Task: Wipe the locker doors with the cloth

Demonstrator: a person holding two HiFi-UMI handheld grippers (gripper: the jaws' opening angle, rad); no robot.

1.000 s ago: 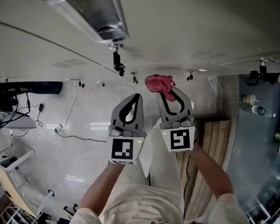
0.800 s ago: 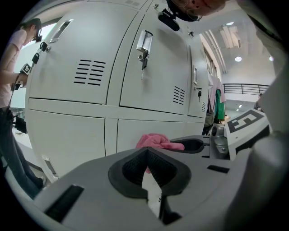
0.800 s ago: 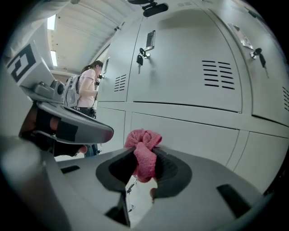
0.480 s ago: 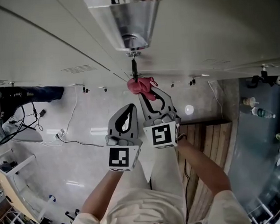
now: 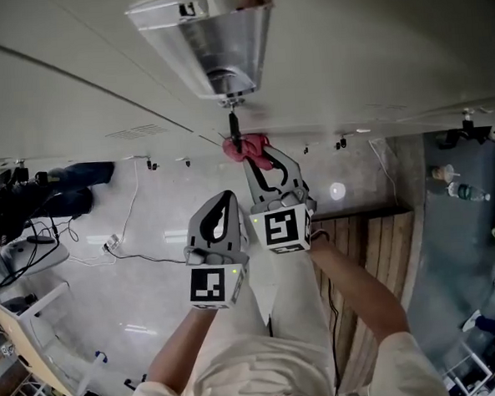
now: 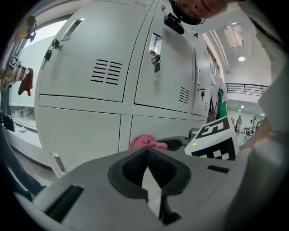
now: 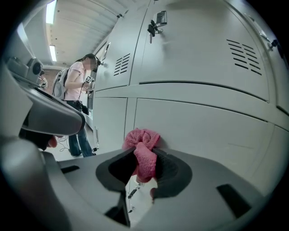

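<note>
Pale grey metal locker doors (image 6: pixel 86 54) fill the background in two rows, with louvred vents, recessed handles and a small bunch of keys (image 6: pixel 156 64) hanging from one upper lock. Below them lies a glossy pale floor (image 5: pixel 111 285) with thin black cables (image 5: pixel 129 242) trailing across it, and a strip of brown wooden slats (image 5: pixel 373 261) runs beside the person's leg.

The right gripper (image 7: pixel 144 158) has its jaws clamped on a crumpled pink knitted cloth (image 7: pixel 142 137). The bunched end of the cloth sticks out past the fingertips and lies against the face of a lower-row door, just below the horizontal seam and beside the vertical seam between two doors. In the head view the same cloth (image 5: pixel 245 145) sits at the tip of the right gripper (image 5: pixel 258 153), against the lockers and right under a hanging key. The right forearm stretches forward behind the marker cube (image 5: pixel 280 229).

The left gripper (image 6: pixel 147 151) has its jaws closed tip to tip with nothing between them. It hangs beside the right one and a little further back from the doors, touching neither door nor cloth. In the head view the left gripper (image 5: pixel 229 196) lies just to the left of the right gripper's cube. From its own camera the pink cloth (image 6: pixel 143 141) shows just past its jaws.

Far down the row, a person in a pink top (image 7: pixel 76 85) with a backpack stands at the lockers.
</note>
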